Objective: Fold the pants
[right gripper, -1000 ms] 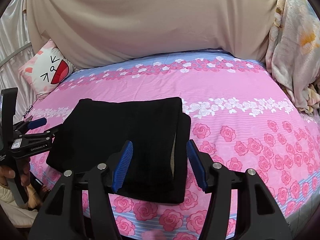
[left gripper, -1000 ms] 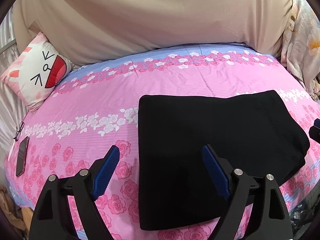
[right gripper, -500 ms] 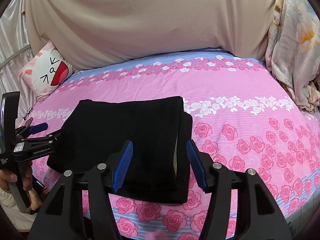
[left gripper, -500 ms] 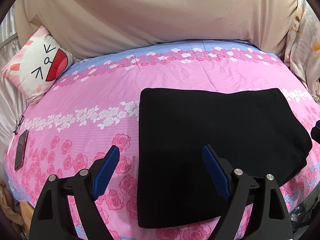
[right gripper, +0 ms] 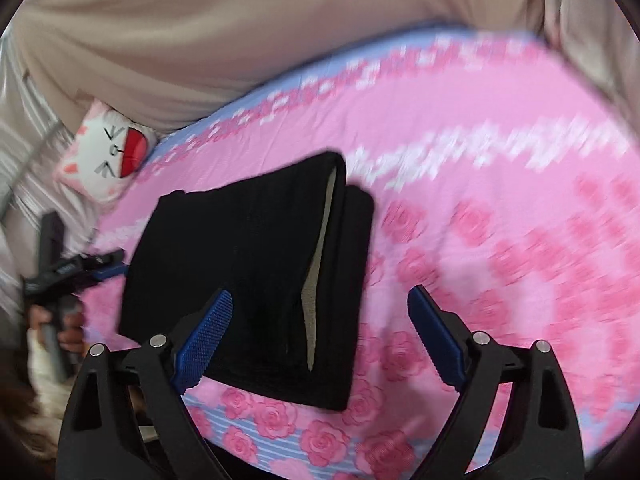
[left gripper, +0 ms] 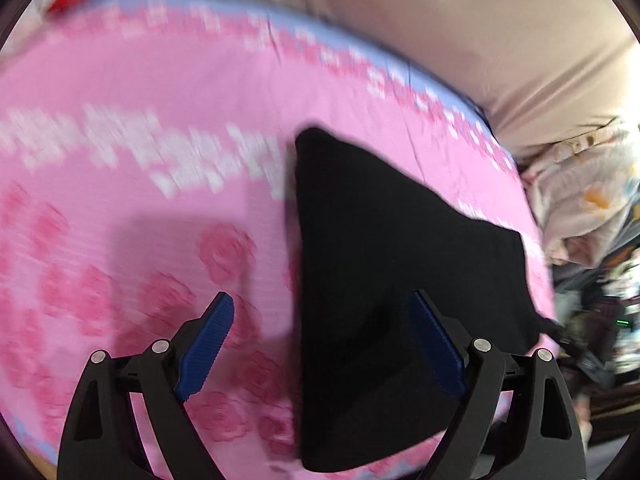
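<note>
The black pants (left gripper: pixel 400 280) lie folded into a flat rectangle on the pink rose-print bed sheet (left gripper: pixel 140 160). In the right wrist view the pants (right gripper: pixel 248 260) show stacked layers with a pale inner lining at their right edge. My left gripper (left gripper: pixel 320 340) is open and empty, hovering over the pants' left edge. My right gripper (right gripper: pixel 320 336) is open and empty, above the pants' right edge near the front of the bed. The left gripper (right gripper: pixel 80 268) also shows at the far left of the right wrist view, held in a hand.
A white cat-face pillow (right gripper: pixel 108 156) lies at the bed's back left. A beige sheet (right gripper: pixel 240 20) covers the wall behind. A floral blanket (left gripper: pixel 580 200) is heaped at the bed's right side. Both views are motion-blurred.
Both views have tilted and blurred. The left view has swung right and rolled, the right view has rolled the other way. The pants lie as before. Both grippers stay open.
</note>
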{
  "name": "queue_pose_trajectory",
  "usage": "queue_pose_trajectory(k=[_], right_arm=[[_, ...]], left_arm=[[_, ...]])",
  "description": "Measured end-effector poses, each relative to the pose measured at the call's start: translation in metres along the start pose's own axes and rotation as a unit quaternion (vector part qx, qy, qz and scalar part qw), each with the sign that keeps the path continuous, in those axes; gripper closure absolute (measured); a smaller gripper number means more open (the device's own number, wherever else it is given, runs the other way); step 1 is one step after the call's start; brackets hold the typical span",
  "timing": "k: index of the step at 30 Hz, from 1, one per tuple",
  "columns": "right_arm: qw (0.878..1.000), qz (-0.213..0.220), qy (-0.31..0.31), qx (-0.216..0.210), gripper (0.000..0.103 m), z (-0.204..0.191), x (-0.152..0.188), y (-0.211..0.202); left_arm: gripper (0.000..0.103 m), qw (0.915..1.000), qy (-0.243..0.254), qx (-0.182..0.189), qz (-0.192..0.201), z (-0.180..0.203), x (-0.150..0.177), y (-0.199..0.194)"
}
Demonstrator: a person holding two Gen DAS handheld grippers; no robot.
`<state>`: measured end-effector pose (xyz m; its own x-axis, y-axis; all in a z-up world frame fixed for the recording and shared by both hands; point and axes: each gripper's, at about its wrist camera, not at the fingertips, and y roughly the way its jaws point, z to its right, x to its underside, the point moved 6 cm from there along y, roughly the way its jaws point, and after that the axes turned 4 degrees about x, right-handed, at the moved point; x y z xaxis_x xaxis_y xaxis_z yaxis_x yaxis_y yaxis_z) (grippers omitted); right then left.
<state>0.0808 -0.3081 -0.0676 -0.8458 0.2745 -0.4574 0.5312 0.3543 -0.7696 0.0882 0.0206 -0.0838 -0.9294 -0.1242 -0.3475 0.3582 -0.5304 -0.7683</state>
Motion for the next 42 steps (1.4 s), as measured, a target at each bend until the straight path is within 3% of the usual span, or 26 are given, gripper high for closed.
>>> queue_pose_trajectory(k=[2,4,6,11,13,14,16,21,26,33,39,42], right_arm=[[0.998,-0.038,0.041,-0.034,0.016,0.010,0.001,0.019],[0.995,-0.045,0.060,-0.071,0.014,0.011,0.000,0.026],[0.986,-0.065,0.079,-0.130,0.015,0.006,-0.001,0.034],[0.985,-0.075,0.069,-0.138,0.019,-0.002,-0.007,0.044],[0.982,-0.080,0.079,-0.150,0.030,-0.001,-0.009,0.046],[0.982,-0.082,0.080,-0.152,0.033,-0.001,-0.009,0.047],[0.982,-0.086,0.082,-0.150,0.050,-0.002,-0.010,0.050],[0.988,-0.061,0.057,-0.127,0.058,-0.015,-0.013,0.041],[0.994,-0.008,0.010,-0.111,0.063,-0.038,-0.033,0.002],[0.992,0.057,-0.045,-0.100,0.063,-0.061,-0.110,-0.021],[0.989,0.093,-0.062,-0.101,0.063,-0.067,-0.197,0.013],[0.989,0.094,-0.056,-0.103,0.063,-0.061,-0.230,0.050]], left_arm=[[0.016,0.9971,-0.023,0.054,-0.050,0.002,0.005,0.016],[0.016,0.9952,-0.026,0.071,-0.062,0.008,0.006,0.022],[0.016,0.9889,-0.022,0.108,-0.100,0.018,0.007,0.032],[0.013,0.9878,-0.008,0.102,-0.117,0.030,-0.001,0.044],[0.016,0.9877,0.000,0.102,-0.118,0.034,-0.002,0.048],[0.022,0.9882,0.003,0.100,-0.116,0.035,-0.002,0.048],[0.031,0.9912,0.033,0.072,-0.106,0.042,-0.005,0.054],[0.060,0.9928,0.077,0.049,-0.078,0.061,-0.013,0.056],[0.065,0.9899,0.123,0.055,-0.042,0.083,-0.023,0.025],[0.065,0.9794,0.189,0.049,0.049,0.118,-0.089,-0.019],[0.065,0.9728,0.212,0.009,0.093,0.118,-0.173,-0.006],[0.064,0.9758,0.197,-0.015,0.093,0.104,-0.214,0.020]])
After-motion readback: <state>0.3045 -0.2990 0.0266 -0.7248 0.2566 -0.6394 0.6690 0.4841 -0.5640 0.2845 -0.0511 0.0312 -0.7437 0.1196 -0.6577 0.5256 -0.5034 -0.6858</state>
